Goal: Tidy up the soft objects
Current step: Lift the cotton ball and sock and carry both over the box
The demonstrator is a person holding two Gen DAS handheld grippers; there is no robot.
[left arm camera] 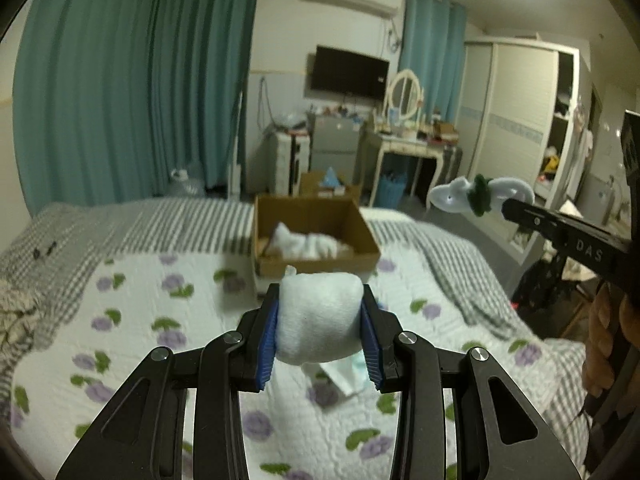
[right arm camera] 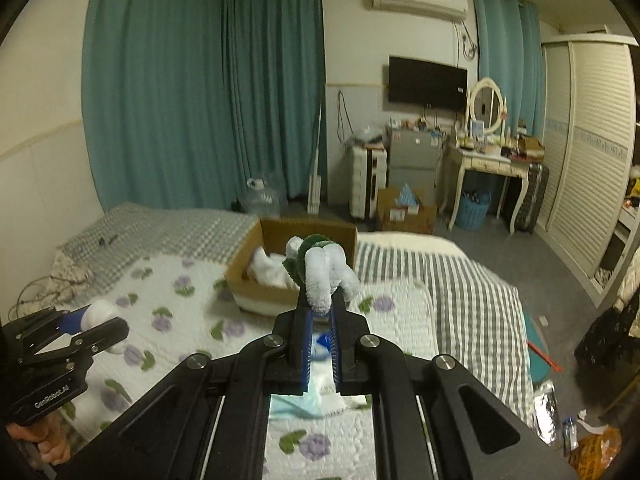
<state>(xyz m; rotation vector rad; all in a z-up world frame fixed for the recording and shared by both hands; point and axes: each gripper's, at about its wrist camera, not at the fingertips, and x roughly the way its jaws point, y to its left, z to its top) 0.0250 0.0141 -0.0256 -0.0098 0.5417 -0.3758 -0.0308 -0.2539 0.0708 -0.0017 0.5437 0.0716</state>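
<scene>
My left gripper [left arm camera: 320, 332] is shut on a white plush ball [left arm camera: 318, 316] and holds it above the floral quilt [left arm camera: 140, 340]. It also shows at the left of the right wrist view [right arm camera: 100, 320]. My right gripper [right arm camera: 320, 312] is shut on a white fuzzy toy with a green collar [right arm camera: 320, 272]; it shows at the right of the left wrist view [left arm camera: 476, 196]. An open cardboard box [left arm camera: 312, 236] sits on the bed ahead with white soft things inside [left arm camera: 308, 244]. The box also shows in the right wrist view [right arm camera: 280, 260].
A face mask and a packet [right arm camera: 316, 400] lie on the quilt under the grippers. The bed's striped cover [right arm camera: 460, 292] runs to the right edge. A dressing table [right arm camera: 484, 160], wardrobe [right arm camera: 592, 152] and floor boxes [right arm camera: 404, 208] stand beyond.
</scene>
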